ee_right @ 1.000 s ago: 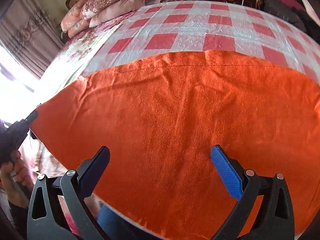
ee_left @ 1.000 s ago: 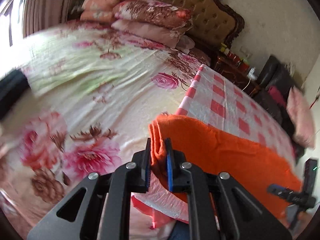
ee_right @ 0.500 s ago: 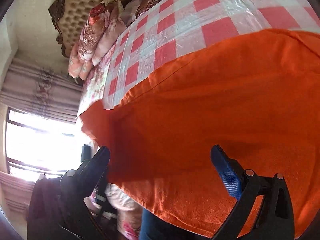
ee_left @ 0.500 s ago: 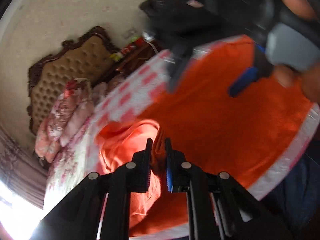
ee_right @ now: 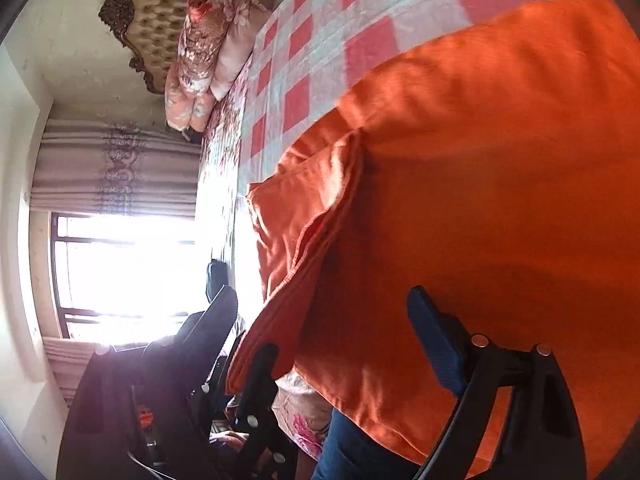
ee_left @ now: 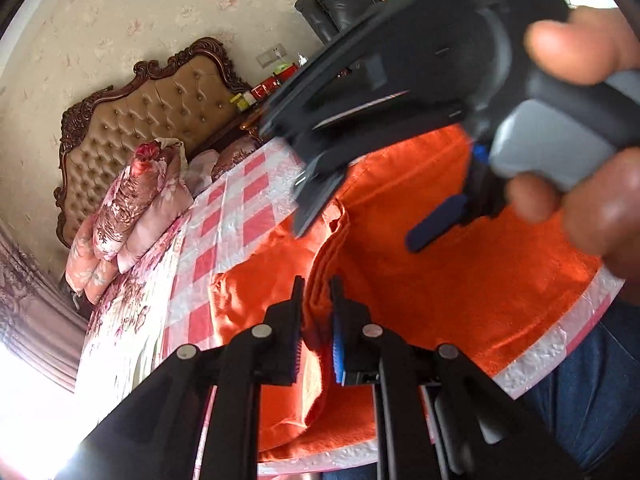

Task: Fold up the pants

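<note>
A: Where are the orange pants point(ee_left: 460, 280)?
B: On the checked cloth point(ee_left: 236, 216) covering the bed, one edge folded over the rest

A: The left gripper point(ee_left: 316, 332)?
B: Fingers clamped on that folded edge

A: The right gripper point(ee_right: 344, 336)?
B: Fingers apart over the fabric, just been closing a little, not pressing on anything

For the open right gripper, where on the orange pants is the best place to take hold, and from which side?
Probably the folded-over edge of the orange pants, beside where the left gripper already pinches it. That edge is stacked in layers and lifted off the checkered cloth, so the right gripper, jaws just narrowing around no cloth, can slide in from the near, open side.
</note>
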The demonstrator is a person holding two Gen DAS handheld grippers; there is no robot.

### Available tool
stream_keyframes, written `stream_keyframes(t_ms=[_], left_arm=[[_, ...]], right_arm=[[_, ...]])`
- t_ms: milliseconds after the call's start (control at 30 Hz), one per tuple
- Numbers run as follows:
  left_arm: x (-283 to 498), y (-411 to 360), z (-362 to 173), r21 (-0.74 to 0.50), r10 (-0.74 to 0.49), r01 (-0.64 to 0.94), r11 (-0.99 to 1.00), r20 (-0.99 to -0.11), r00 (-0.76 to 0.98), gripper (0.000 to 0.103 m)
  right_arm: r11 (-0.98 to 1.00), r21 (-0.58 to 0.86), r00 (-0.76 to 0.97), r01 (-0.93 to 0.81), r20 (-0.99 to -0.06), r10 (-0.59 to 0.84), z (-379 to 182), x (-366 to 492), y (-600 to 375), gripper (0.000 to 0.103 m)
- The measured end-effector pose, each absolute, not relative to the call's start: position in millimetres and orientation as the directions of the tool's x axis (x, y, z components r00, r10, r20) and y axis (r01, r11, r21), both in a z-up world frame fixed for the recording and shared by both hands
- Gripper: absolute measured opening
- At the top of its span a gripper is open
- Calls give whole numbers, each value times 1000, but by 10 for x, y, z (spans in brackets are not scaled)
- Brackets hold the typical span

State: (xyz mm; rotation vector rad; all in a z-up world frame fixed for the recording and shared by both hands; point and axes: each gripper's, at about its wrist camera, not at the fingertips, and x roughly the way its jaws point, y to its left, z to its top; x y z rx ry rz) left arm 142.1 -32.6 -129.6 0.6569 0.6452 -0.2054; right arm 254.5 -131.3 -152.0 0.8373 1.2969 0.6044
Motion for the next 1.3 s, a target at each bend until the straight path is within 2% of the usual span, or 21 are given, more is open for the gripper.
stream_keyframes(t_ms=[67,167,233,267,467,667,767,833,933,1300], left_arm=[[1368,-313,-1261,497,9,376,782,-613,790,12],[1250,-329,-1246,485,-28,406,774,-615,788,12],[1229,-325,-1265,478,-41,423,770,-624,780,12],[1212,-331,-1277,467,-48,429,773,-631,774,12],[1143,-542,-1301,360,-149,492,792,-668,729,12],[1146,-817,-1540,299,-202,554,777,-715,670,12],[1143,-868,-1619,292,-199,562,774,-731,653,12],[1122,-916,-1641,296,-196,561,773,-729,656,12],[1122,-939,-1665,295,-193,558,776,-730,656,12],[1128,-974,-1592,288,-240,584,759,-710,662,12]], right_arm=[[590,805,175,58,-590,788,-1525,2617,-1182,83],[614,789,169,30,-610,775,-1533,2760,-1012,63],[653,757,207,-8,-638,742,-1447,2805,-964,14],[670,742,231,-27,-647,726,-1396,2799,-968,8],[723,689,330,-52,-672,664,-1284,2653,-1292,7],[747,665,321,9,-709,628,-1559,2651,-1571,7],[740,671,314,39,-711,629,-1645,2653,-1635,15],[728,685,329,22,-693,642,-1627,2657,-1645,15],[720,693,348,19,-680,646,-1592,2671,-1663,8],[785,620,412,-1,-715,565,-1404,2522,-1813,7]])
